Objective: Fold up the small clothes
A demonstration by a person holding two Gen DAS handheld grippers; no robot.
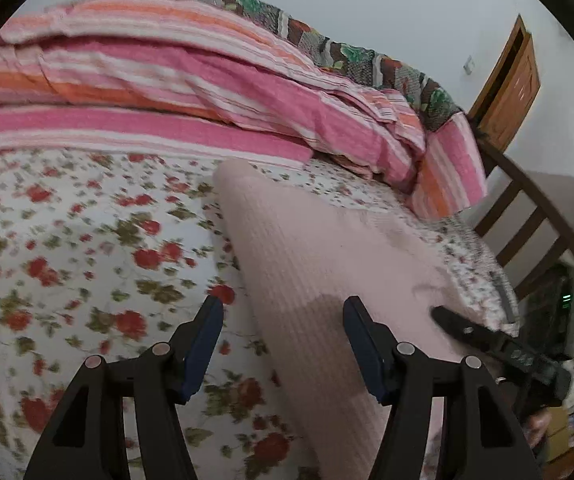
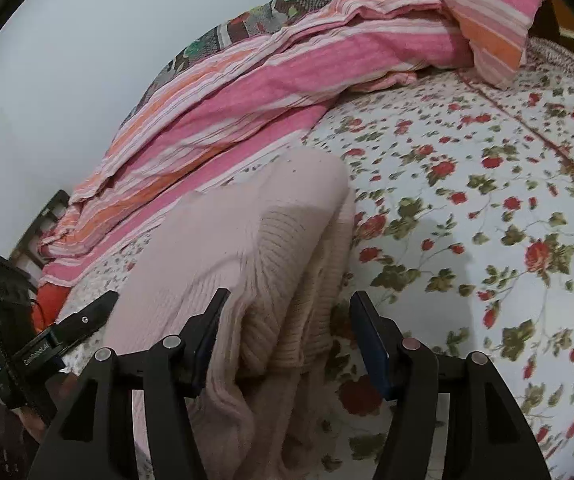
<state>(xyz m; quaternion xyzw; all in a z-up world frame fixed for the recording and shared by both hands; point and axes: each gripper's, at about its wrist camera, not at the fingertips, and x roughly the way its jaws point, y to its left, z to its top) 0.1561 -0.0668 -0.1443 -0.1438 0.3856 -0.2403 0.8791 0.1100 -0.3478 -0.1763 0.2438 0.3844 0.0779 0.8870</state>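
A pale pink ribbed knit garment (image 1: pixel 307 248) lies on the floral bedsheet (image 1: pixel 67 240). In the left wrist view it runs from mid-frame down to the bottom edge. My left gripper (image 1: pixel 283 308) is open, its jaws straddling the garment's left edge just above it. In the right wrist view the garment (image 2: pixel 247 224) is folded over, with bunched ribbed layers between my fingers. My right gripper (image 2: pixel 289 302) is open over that bunched edge. The right gripper's finger (image 1: pixel 471 330) shows at the garment's right side in the left wrist view; the left gripper's finger (image 2: pixel 87 316) shows at its left side in the right wrist view.
A pink and orange striped blanket (image 1: pixel 167 80) is heaped along the far side of the bed, with a patterned quilt (image 1: pixel 327 44) behind it. A wooden chair (image 1: pixel 527 216) and a wooden door (image 1: pixel 511 80) stand beyond the bed's right end.
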